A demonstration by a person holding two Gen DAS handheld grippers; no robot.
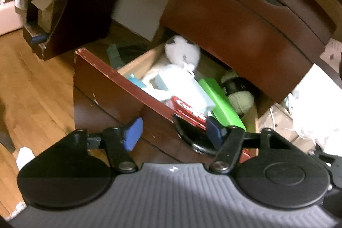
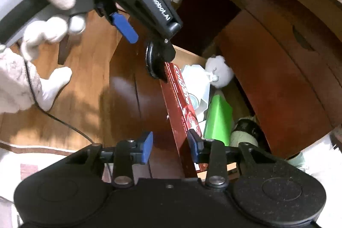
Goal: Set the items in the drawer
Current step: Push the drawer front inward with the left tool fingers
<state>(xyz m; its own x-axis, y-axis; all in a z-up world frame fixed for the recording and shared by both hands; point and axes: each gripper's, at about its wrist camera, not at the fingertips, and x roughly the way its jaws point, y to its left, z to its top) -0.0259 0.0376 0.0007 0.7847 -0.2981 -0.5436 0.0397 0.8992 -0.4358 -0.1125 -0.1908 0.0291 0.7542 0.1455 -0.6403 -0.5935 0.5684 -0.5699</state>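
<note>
the left gripper sits low in the centre of its own view with its jaws spread wide; one blue pad is out in front of the drawer face, the other is hooked behind the black handle on the drawer's front edge. nothing is pinched between them. in the right wrist view the same gripper comes in from the upper left, held by a gloved hand.

the right gripper is at lower centre of its view, jaws also wide. the red toothpaste box runs up the middle of that frame between the pads, its near end against the right-hand pad, with a clear gap to the left-hand pad; whether the right pad truly presses it i cannot tell. the box leans on the drawer's front board with its far end at the black handle.

the drawer is pulled out, centre frame, and holds a green box just right of the toothpaste box, a pale blue and white package, a white fluffy toy toward the back, and a ball of pale green yarn at the right. above it is a closed brown drawer front. wooden floor fills the left side.
</note>
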